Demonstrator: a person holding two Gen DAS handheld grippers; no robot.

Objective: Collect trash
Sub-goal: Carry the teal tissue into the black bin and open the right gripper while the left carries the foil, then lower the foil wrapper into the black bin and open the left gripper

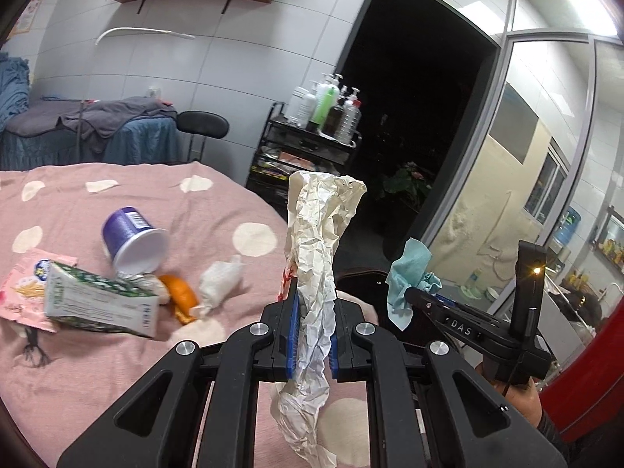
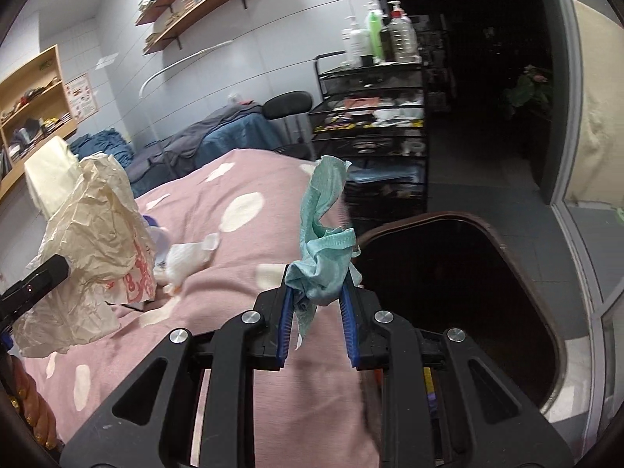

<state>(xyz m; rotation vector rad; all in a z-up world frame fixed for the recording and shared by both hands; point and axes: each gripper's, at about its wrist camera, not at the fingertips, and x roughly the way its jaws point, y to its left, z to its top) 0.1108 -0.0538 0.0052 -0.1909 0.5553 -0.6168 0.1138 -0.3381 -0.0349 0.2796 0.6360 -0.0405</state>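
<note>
Carrying step: left gripper clamps crumpled paper wrapper, right gripper pinches teal cloth, both near the dark bin; next, release over it.

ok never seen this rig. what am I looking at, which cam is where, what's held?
No robot: a person holds a two-finger claw in each hand, each with a fisheye camera looking along its fingers. The left wrist view shows the left claw shut on a crumpled paper wrapper. The right wrist view shows the right claw shut on a teal cloth scrap, next to a dark bin. On the pink spotted bedspread lie a purple cup, a green carton, orange peel and a white tissue wad.
</note>
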